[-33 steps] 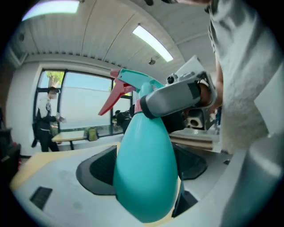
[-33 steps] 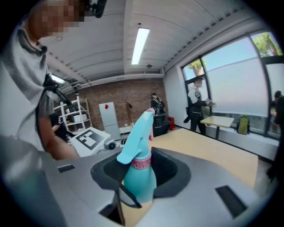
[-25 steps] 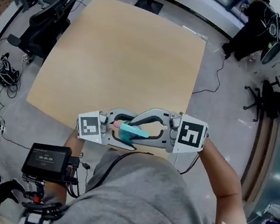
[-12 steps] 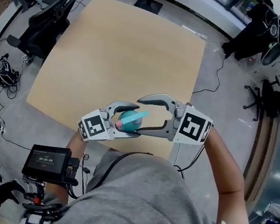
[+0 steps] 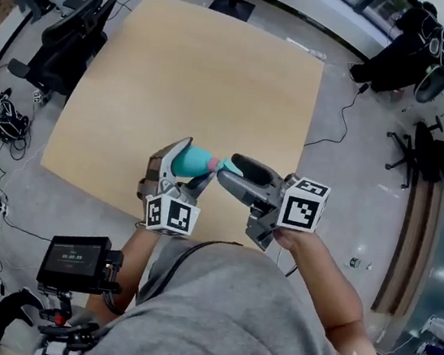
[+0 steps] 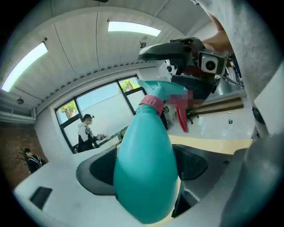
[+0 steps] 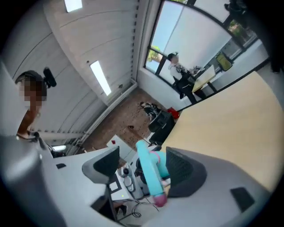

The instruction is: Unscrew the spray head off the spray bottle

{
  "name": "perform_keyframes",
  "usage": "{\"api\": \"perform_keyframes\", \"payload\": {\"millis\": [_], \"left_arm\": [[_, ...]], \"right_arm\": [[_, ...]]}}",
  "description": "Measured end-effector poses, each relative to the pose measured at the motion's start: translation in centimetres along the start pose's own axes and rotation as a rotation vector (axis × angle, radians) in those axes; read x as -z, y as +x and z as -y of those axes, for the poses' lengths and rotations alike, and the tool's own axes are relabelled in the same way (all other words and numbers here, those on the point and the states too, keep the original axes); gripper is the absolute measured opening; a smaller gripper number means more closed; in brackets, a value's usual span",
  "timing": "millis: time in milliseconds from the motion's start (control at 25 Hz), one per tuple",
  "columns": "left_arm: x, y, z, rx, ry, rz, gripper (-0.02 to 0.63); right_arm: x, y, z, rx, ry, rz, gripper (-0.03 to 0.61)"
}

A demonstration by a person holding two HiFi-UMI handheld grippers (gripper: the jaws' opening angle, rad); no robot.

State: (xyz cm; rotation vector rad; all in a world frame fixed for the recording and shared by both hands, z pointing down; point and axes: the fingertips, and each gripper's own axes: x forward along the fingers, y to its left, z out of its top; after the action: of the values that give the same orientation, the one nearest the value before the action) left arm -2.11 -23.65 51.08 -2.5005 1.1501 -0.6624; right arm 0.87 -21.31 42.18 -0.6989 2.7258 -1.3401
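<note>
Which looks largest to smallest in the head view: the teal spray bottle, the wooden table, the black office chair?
1. wooden table
2. black office chair
3. teal spray bottle, smallest even though it is held nearest the camera

Plastic and wood
The bottle [image 5: 192, 160] looked smooth, faintly shiny plastic; the table [image 5: 196, 70] at twelve o'clock was matt pale wood.

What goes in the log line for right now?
left gripper: shut on spray bottle | right gripper: jaws opening, spray head between them | head not yet off
</note>
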Motion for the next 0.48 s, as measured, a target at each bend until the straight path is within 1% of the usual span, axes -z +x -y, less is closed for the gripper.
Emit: {"api": "perform_keyframes", "payload": {"millis": [40, 80, 120, 160, 200, 240, 280, 360, 480], "left_arm": [[-0.3, 0.2, 0.3, 0.004, 0.005, 0.009, 0.385], [-0.8, 0.3, 0.8, 0.016, 0.008, 0.024, 0.385], [-1.2, 0.4, 1.2, 0.033, 0.01, 0.041, 0.385], [-1.5, 0.5, 1.7, 0.052, 0.011, 0.056, 0.385], [-1.7, 0.5, 2.2, 0.068, 0.009, 0.068, 0.385], [-1.6, 0.6, 2.5, 0.082, 0.0, 0.078, 0.385], [-1.4, 0.6, 2.7, 0.092, -0.014, 0.087, 0.385], [-0.5, 0.7, 3.0, 0.104, -0.059, 0.095, 0.385], [2.0, 1.1, 3.5, 0.115, -0.158, 0.091, 0.385]], "right_arm": [[1.1, 0.3, 0.1, 0.019, -0.054, -0.063, 0.313], [2.0, 0.5, 0.4, 0.056, -0.137, -0.122, 0.312], [2.6, 0.5, 0.9, 0.101, -0.246, -0.177, 0.294], [3.0, 0.5, 1.4, 0.143, -0.359, -0.226, 0.148], [3.2, 0.4, 1.8, 0.173, -0.449, -0.264, 0.133], [3.4, 0.3, 2.0, 0.189, -0.502, -0.29, 0.132], [3.5, 0.2, 2.0, 0.194, -0.526, -0.309, 0.132], [3.7, 0.2, 1.9, 0.193, -0.538, -0.334, 0.131], [3.9, -0.1, 1.8, 0.194, -0.524, -0.343, 0.131]]}}
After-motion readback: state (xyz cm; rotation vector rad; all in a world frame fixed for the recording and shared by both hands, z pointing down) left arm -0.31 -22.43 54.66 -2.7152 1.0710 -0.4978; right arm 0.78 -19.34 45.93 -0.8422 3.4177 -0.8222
